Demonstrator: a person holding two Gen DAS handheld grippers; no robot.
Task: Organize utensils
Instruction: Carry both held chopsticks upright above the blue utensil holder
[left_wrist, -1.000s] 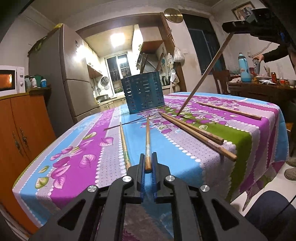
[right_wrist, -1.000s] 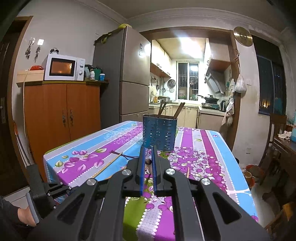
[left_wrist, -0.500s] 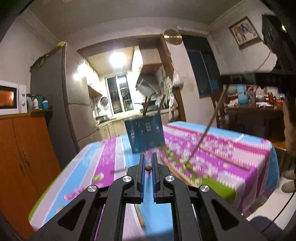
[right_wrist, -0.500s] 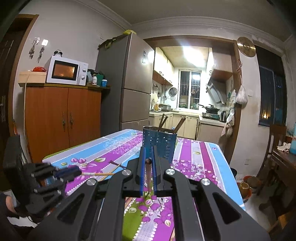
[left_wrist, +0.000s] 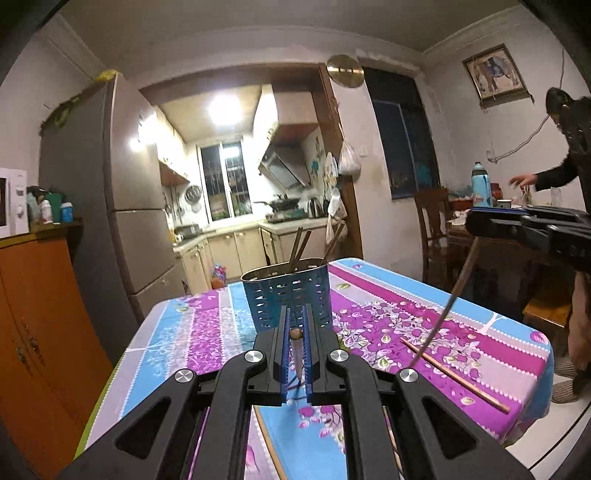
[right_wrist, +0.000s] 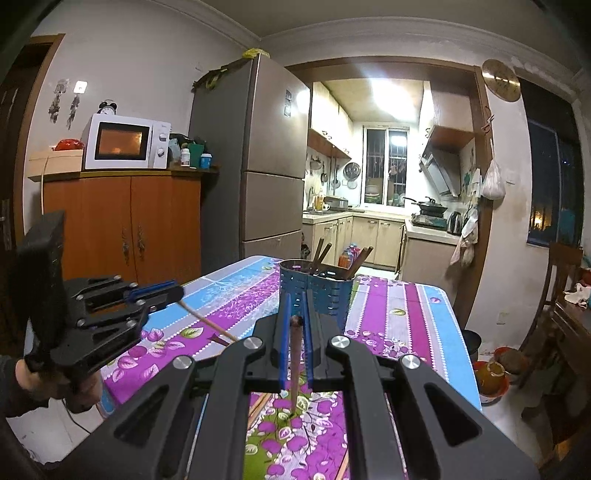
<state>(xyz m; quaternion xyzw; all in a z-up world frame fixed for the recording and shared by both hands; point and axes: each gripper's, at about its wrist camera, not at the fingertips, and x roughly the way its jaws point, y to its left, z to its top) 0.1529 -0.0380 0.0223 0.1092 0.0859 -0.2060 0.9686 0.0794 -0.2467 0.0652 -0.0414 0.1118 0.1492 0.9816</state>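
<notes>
Both grippers have risen off the table since a second ago, each carrying a chopstick toward the holder.

My left gripper (left_wrist: 295, 334) is clamped on a chopstick (left_wrist: 296, 350) that hangs down between its fingers, lifted clear of the floral tablecloth (left_wrist: 480, 332) where it lay before. My right gripper (right_wrist: 294, 320) pinches its own chopstick (right_wrist: 294, 365) the same way, tip pointing down at the cloth. I see the blue perforated utensil holder (left_wrist: 291, 291) standing upright just beyond both, at the far middle of the table, with several chopsticks already leaning inside. One loose chopstick (left_wrist: 454, 374) lies on the cloth to the right.
</notes>
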